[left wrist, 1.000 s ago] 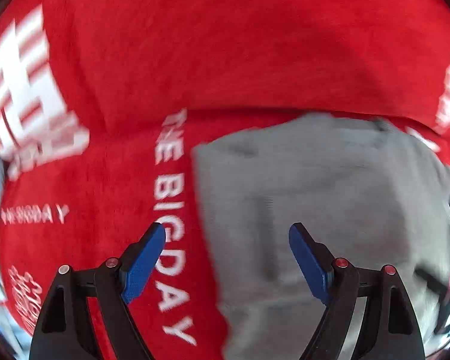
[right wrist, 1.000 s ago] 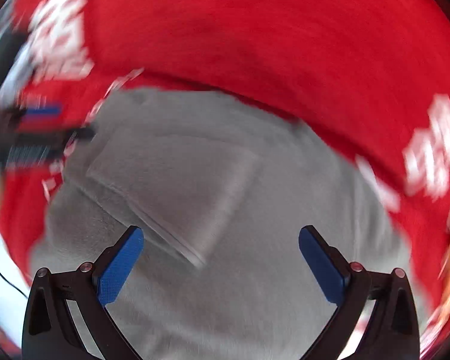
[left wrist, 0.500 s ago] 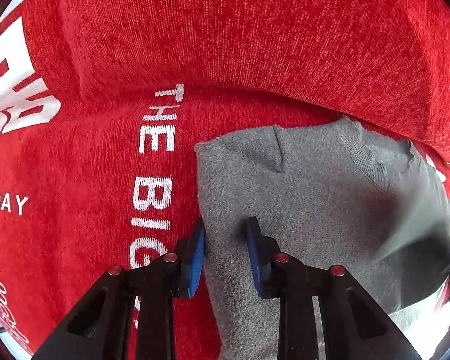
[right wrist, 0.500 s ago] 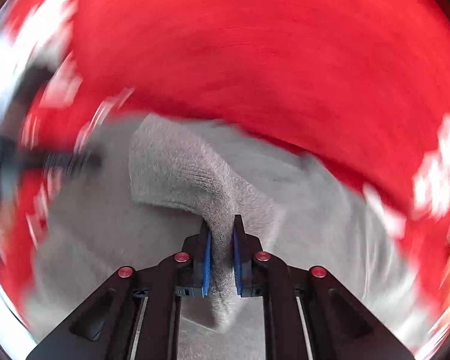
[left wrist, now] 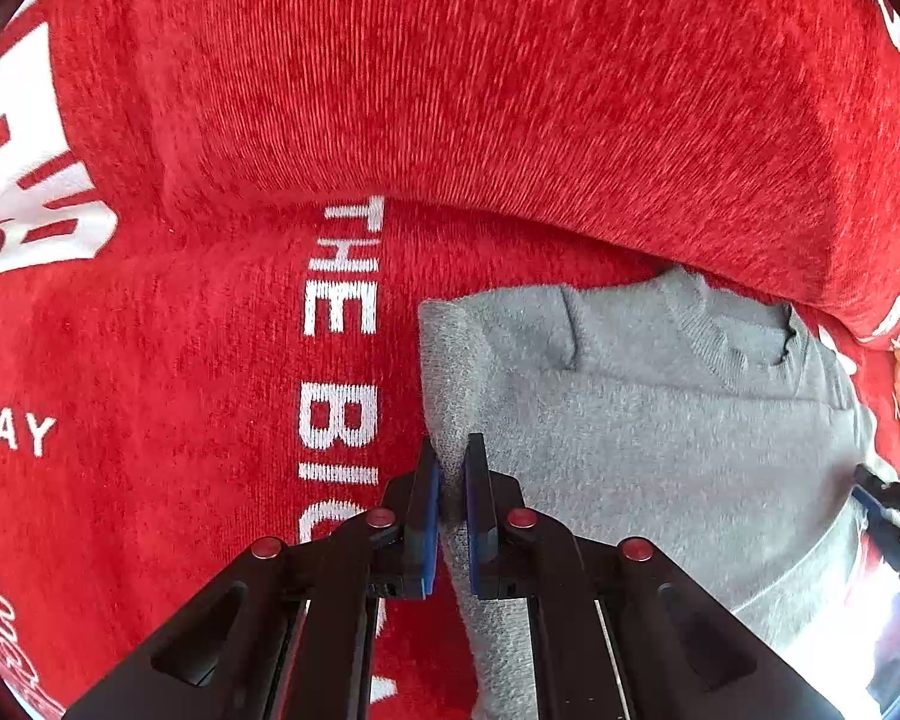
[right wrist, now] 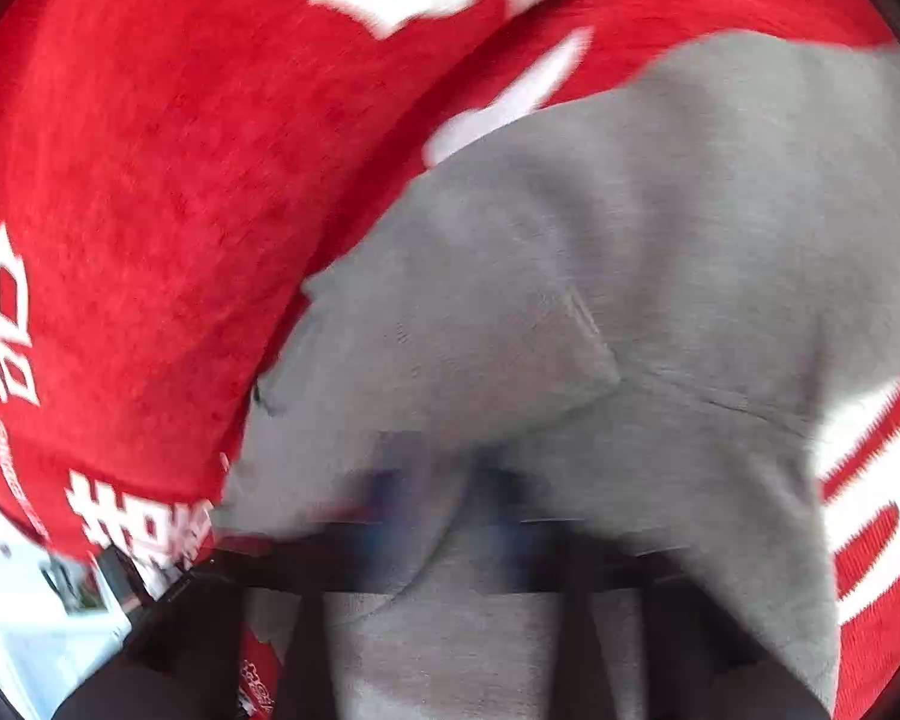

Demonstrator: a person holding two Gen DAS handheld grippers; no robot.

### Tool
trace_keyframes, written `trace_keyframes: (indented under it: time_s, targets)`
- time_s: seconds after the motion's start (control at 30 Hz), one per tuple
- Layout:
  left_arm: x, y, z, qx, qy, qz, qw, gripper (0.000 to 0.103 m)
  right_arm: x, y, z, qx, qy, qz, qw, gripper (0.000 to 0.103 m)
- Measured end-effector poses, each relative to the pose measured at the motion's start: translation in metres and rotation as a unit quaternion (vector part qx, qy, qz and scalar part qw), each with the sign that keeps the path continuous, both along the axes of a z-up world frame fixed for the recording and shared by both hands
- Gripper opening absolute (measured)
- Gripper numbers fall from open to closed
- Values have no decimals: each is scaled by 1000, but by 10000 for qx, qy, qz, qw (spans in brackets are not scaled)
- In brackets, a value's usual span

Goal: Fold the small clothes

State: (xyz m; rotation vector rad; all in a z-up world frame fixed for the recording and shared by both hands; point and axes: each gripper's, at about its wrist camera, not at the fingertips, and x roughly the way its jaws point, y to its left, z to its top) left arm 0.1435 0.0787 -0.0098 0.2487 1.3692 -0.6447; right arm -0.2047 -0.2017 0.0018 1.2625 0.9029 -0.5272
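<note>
A small grey knit sweater (left wrist: 660,420) lies on a red blanket (left wrist: 450,90) with white lettering. My left gripper (left wrist: 450,474) is shut on the sweater's left edge, with cloth pinched between the blue pads. In the right wrist view the sweater (right wrist: 570,300) fills the middle, with a folded flap across it. My right gripper (right wrist: 444,492) is blurred by motion; its dark fingers stand close together with grey cloth between them.
The red blanket (right wrist: 150,180) covers the surface and rises in a thick fold behind the sweater. The other gripper shows at the right edge of the left wrist view (left wrist: 888,510). A pale floor area (right wrist: 30,630) shows at the lower left.
Both grippers were open above the sweater one second ago and have closed on its cloth. The right gripper has swung with the cloth, and its view has rotated and blurred.
</note>
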Motion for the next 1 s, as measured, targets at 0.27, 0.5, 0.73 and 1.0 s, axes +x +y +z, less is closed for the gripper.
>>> trace_keyframes:
  time_s: [0.27,0.5,0.73,1.0]
  targets:
    - [9,38,3,6,15,200,9998,9,8,-1,-4,-336,834,57,9959,32]
    - [2,78,33,304,-115,143,9994,9,63,126,-3,1370,-781,1422,9772,46]
    - [-4,102,41,458,-247,210,9984,9,154,226,-44,1732,-1030,1488,9681,44]
    - [-16,96,35,692,-458,2,9965,9,170,235,-59,1732,-894,1655,9668,6]
